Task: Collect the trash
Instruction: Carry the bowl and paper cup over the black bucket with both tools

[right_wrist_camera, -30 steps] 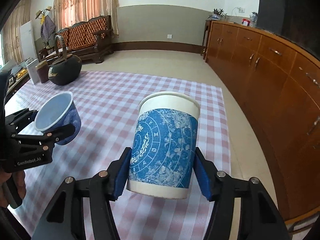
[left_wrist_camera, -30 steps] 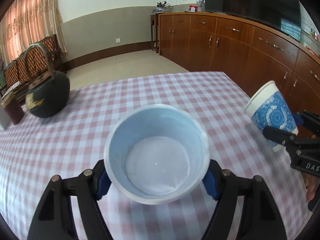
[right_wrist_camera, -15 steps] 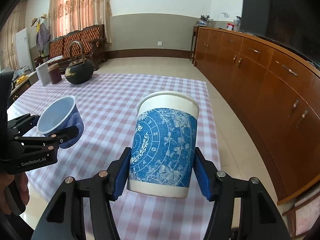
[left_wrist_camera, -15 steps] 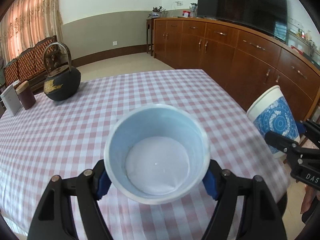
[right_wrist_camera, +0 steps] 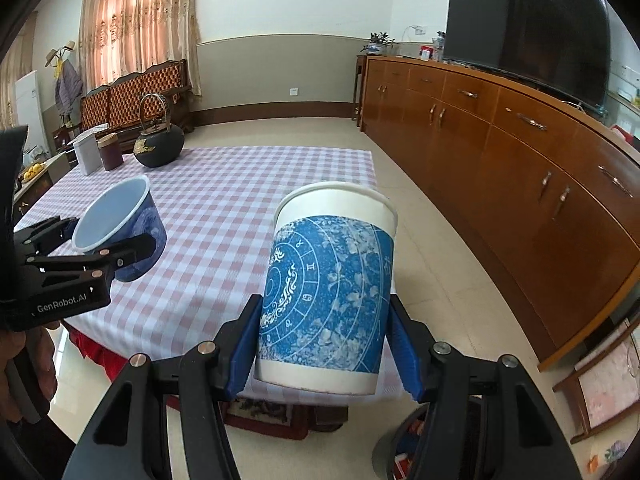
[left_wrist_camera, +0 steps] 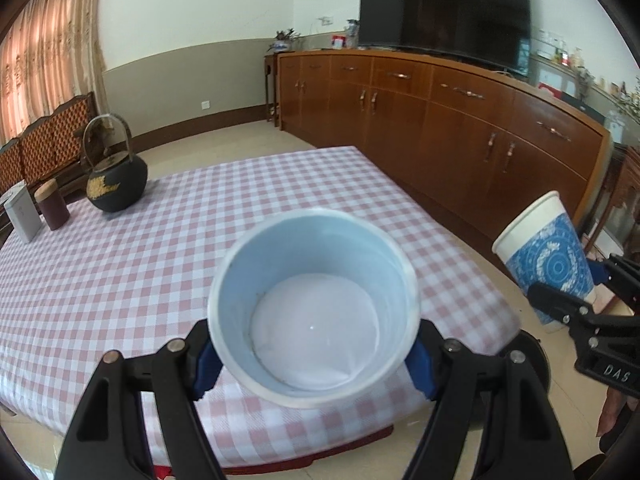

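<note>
Both handheld tools were matte black plastic — the left gripper (left_wrist_camera: 314, 354) and the right gripper (right_wrist_camera: 324, 344) each carried two angular, cut-out arms studded with round silver screw heads and tipped with blue pads (right_wrist_camera: 240, 350). White lettering read "GenRobot.AI" on the left unit and "DAS" on the right — bare skin of the left hand (right_wrist_camera: 22, 364) showed beneath.
</note>
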